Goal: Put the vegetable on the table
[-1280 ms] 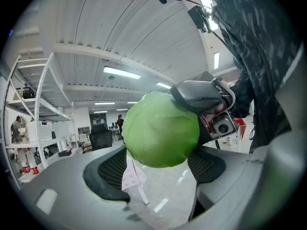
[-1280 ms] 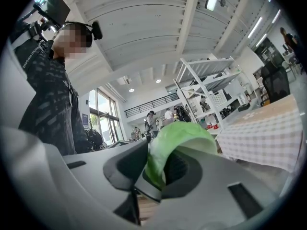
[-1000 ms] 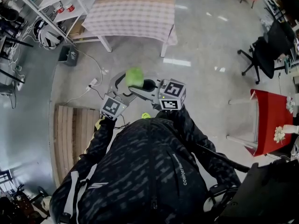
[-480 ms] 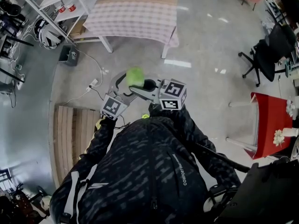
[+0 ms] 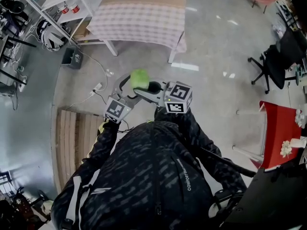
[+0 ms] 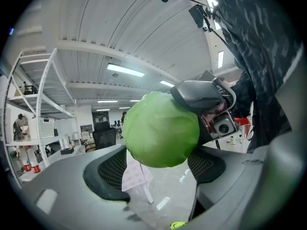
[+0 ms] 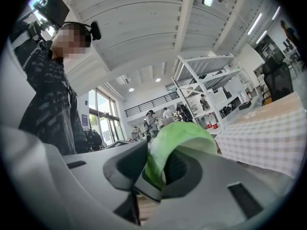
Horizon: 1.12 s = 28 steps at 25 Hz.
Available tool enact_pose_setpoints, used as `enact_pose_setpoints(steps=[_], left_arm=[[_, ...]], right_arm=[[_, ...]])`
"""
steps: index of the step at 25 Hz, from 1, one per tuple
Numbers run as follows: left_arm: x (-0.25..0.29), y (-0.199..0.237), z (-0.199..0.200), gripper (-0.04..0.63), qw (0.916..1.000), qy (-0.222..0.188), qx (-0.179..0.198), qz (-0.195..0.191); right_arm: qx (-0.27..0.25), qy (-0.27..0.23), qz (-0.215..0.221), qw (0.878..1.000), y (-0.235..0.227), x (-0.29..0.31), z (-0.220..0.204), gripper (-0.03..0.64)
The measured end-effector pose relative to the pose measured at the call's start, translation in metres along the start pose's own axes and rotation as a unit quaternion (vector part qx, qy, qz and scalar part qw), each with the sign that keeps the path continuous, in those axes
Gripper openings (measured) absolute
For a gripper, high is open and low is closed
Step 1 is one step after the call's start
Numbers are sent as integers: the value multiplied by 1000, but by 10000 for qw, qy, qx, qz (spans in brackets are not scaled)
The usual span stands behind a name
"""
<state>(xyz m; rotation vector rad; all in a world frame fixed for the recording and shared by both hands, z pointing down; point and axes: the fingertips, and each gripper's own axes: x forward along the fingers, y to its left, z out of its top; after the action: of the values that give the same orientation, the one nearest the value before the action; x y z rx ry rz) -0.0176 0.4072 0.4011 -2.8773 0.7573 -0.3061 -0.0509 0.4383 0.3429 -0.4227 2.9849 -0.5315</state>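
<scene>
A round pale-green cabbage [image 5: 139, 78] hangs in the air in front of the person, above the floor. My right gripper [image 5: 142, 86] is shut on it; in the right gripper view the cabbage [image 7: 184, 134] is squeezed between the two pads. My left gripper [image 5: 125, 84] stands open beside it. In the left gripper view the cabbage [image 6: 160, 128] hangs over that gripper's [image 6: 158, 174] wide jaws, with a gap at the left pad, and a right jaw lies over its top. The table [image 5: 139, 13] with a checked cloth stands ahead, bare.
White shelving [image 5: 57, 4] with red cans stands left of the table. Cables and a power strip [image 5: 96, 85] lie on the floor, next to a wooden pallet [image 5: 72, 138]. An office chair [image 5: 276, 61] and a red-covered table [image 5: 278, 133] are at the right.
The table has slid slightly lower in the head view. Both grippers and the cabbage keep the same pose relative to the person.
</scene>
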Motion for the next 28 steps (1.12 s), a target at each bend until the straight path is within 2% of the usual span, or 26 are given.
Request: enact_pose_setpoints(steps=[9, 28], left_arm=[[28, 32, -14, 382, 9999, 155, -56, 36], [122, 122, -24, 382, 9988, 333, -302, 202]], right_arm=[[176, 23, 87, 9998, -46, 5, 5, 83], [352, 169, 296, 9988, -170, 6, 47, 83]])
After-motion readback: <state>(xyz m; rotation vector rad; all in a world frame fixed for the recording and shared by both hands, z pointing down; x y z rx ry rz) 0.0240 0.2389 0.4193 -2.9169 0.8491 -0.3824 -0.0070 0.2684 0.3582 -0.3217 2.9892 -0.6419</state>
